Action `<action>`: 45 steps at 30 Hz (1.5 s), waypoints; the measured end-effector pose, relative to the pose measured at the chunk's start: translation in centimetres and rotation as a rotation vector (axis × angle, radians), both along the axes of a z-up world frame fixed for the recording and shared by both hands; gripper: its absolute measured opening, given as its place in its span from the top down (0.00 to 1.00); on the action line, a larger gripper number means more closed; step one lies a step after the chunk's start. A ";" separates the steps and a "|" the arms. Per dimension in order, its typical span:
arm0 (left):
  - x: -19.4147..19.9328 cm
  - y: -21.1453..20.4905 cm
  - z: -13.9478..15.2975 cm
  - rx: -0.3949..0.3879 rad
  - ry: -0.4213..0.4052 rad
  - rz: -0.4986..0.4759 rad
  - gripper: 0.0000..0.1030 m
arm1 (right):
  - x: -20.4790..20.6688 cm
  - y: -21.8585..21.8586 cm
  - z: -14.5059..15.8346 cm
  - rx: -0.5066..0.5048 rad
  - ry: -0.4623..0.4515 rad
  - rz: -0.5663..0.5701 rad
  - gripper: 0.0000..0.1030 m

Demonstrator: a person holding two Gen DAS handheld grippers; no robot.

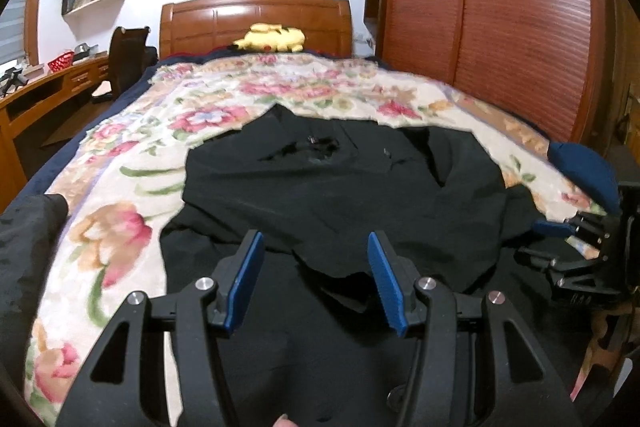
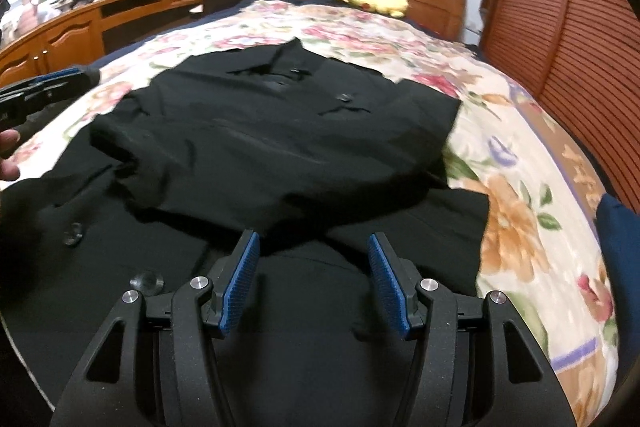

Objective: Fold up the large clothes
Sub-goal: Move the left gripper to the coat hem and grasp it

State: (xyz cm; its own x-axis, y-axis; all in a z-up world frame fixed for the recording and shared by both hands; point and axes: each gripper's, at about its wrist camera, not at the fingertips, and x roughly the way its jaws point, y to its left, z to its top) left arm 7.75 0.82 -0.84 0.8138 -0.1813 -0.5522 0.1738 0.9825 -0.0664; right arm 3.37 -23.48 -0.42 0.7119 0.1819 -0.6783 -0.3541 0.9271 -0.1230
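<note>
On the bed (image 1: 132,163), across the flowered cover toward its foot edge, lies the black coat (image 1: 340,179), collar toward the headboard (image 1: 256,23), its lower part reaching under both cameras. The upper portion looks partly folded over the lower body; a raised fold edge runs across the middle in the right wrist view.

Left gripper (image 1: 316,277): fingers about half spread, nothing between them, hovering over the coat's near part. Right gripper (image 2: 314,279): fingers likewise parted, empty, over cloth just beside the coat's right edge. Neither pad visibly touches fabric.

Step in hand, as a judgement: picking the next grab points for another fold.
- Take two points on the same edge, well apart, so the fold line stays straight.
- Pinch all the layers at each point; a single layer would peel off and undo the existing fold.
- Lift both sides together, lay down toward the collar, avoid dragging the cover.
- Keep the buttons (image 2: 72,233) off the crease.

Hard to make out:
- Black on black: layer count, sleeve positions and hem barely readable; motion blur worsens it.
- Coat's near end cut off behind gripper bodies in both views.
- Dark mass at the bed's left side in the left wrist view: unclear whether a sleeve or something else.
- The yellow plush (image 1: 270,37) by the headboard is clear of the work.
</note>
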 end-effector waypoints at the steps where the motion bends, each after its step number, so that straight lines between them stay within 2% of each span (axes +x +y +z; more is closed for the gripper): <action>1: 0.3 -0.4 -0.4 0.016 0.016 -0.004 0.49 | 0.2 -0.3 -0.2 -0.002 0.000 -0.009 0.44; 5: 1.1 -1.8 -2.3 0.075 0.087 -0.001 0.49 | 0.7 -1.4 -0.8 0.008 0.008 -0.044 0.44; 9: 1.1 -2.2 -3.4 0.097 0.120 -0.004 0.49 | 1.1 -2.1 -1.7 0.035 0.021 -0.066 0.44; 21: 1.0 -2.4 -5.3 0.094 0.223 -0.014 0.49 | 2.3 -2.3 -3.6 0.074 0.108 -0.075 0.44; 25: 1.3 -2.3 -5.7 0.082 0.249 -0.005 0.49 | 2.5 -3.2 -3.8 0.136 0.143 -0.074 0.43; 31: 2.1 -2.5 -6.6 0.075 0.296 -0.008 0.49 | 2.2 -3.4 -3.7 0.162 0.141 -0.061 0.43; 38: 2.5 -2.5 -6.7 0.064 0.309 -0.013 0.49 | 2.2 -3.1 -3.6 0.164 0.144 -0.031 0.43; 39: 2.6 -2.4 -6.7 0.055 0.315 -0.019 0.50 | 2.3 -3.1 -3.5 0.165 0.146 -0.026 0.43; 41: 3.1 -2.3 -6.9 0.031 0.337 -0.048 0.61 | 2.2 -3.0 -3.5 0.165 0.147 -0.020 0.43; 42: 3.3 -2.2 -6.9 0.028 0.339 -0.056 0.63 | 2.2 -3.0 -3.5 0.165 0.146 -0.017 0.43; 45: 3.5 -2.7 -6.8 0.051 0.343 -0.070 0.69 | 2.1 -2.8 -3.5 0.162 0.142 -0.013 0.43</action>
State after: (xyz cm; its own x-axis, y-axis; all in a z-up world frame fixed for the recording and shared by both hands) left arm 11.30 -1.90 -7.66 0.5660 -0.1953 -0.8009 0.2173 0.9725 -0.0836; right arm 5.49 -26.27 -3.89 0.6142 0.2876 -0.7349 -0.3447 0.9355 0.0780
